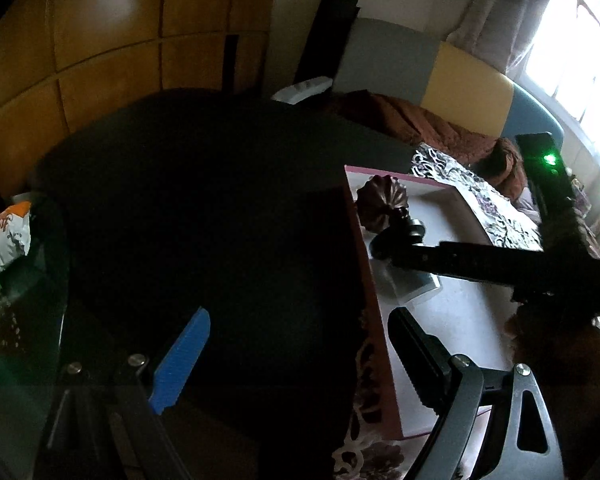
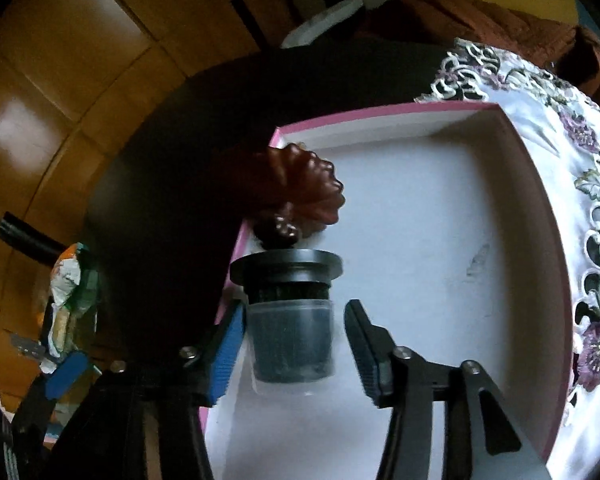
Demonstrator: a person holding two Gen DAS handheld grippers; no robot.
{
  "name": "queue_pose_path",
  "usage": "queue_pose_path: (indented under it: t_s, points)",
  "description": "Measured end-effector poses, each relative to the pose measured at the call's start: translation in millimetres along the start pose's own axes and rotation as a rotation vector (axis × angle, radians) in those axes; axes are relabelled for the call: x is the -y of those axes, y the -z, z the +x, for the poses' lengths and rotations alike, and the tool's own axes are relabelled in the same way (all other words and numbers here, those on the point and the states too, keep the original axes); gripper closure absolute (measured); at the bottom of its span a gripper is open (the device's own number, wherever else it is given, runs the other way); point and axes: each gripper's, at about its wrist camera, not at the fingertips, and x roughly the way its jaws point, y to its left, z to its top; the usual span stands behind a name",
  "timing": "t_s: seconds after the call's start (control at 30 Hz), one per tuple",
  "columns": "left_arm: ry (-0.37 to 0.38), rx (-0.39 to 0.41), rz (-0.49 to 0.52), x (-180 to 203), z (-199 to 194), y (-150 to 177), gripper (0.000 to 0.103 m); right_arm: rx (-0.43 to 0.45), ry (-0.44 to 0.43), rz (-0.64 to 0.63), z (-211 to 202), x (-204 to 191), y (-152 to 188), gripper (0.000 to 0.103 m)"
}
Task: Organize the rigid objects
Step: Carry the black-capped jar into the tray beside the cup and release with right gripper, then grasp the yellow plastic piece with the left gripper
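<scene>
Jaws of right gripper (image 2: 294, 344) parted round brush (image 2: 290, 320) — left view hides this.

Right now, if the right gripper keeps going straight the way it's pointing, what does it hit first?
Probably the clear cup with the dark brush, lying between the open fingers of the right gripper in the pink-rimmed box. Depth is hard to judge.

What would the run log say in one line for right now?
right gripper: open around capped brush | brush: in pink-edged box | left gripper: open, empty
</scene>
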Motion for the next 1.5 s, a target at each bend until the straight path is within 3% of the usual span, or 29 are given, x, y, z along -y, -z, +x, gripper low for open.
queue_pose_path:
  t_s: [0.27, 0.57, 0.77, 0.93, 1.1, 1.3, 1.43, 1.5]
  points:
    - [-0.005, 0.026, 0.046, 15.9, -8.0, -2.9, 0.012, 0.116, 0.053, -0.030, -42.1, 7.0, 21.1, 0.046]
    - [0.000, 0.072, 0.148, 49.6, -18.7, -8.6, 0.008, 0.251, 0.221, -0.035, -96.8, 42.4, 42.6, 0.046]
    - [0.010, 0.056, 0.238, 88.3, -12.0, -10.7, 0.008, 0.323, 0.405, -0.011, -136.6, 84.2, 61.1, 0.046]
    - [0.053, 0.056, 0.343, 144.1, -0.6, -11.6, 0.008, 0.357, 0.548, 0.151, -174.9, 153.9, 69.7, 0.046]
    - [0.128, 0.045, 0.366, 186.8, 6.0, -11.1, 0.008, 0.374, 0.638, 0.262, -214.1, 208.5, 79.6, 0.046]
    - [0.180, 0.043, 0.413, 224.9, 8.4, -3.3, 0.008, 0.391, 0.688, 0.316, -247.7, 252.2, 100.1, 0.046]
    - [0.223, 0.015, 0.442, 241.9, 12.1, 4.3, 0.008, 0.456, 0.741, 0.465, -274.0, 286.6, 120.8, 0.046]
    - [0.267, -0.014, 0.462, 251.8, 15.1, 9.4, 0.008, 0.482, 0.733, 0.598, -282.9, 307.5, 135.7, 0.046]
